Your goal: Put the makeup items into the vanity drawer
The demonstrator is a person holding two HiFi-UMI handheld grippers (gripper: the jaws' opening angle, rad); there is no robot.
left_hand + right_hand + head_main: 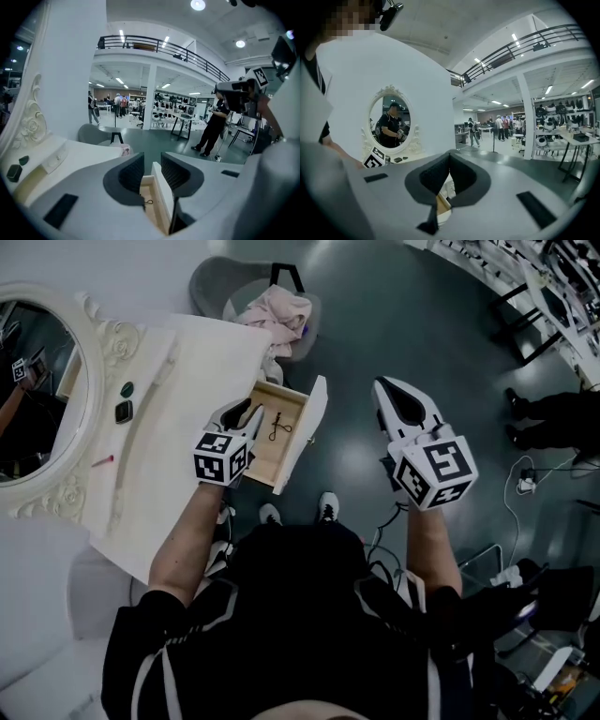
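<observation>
on the counter (206, 352) beside the mirror (37, 399) lie a red stick (103, 461), long axis about crosswise, a dark piece (123, 412) and a green piece (126, 388). all are to the left of the left claw (246, 412), which is open and empty over the open drawer (265, 460), where a thin dark tool (277, 426) lies. the right claw (382, 385), closed on nothing, is well apart, so the left hand seems nearer.
</observation>
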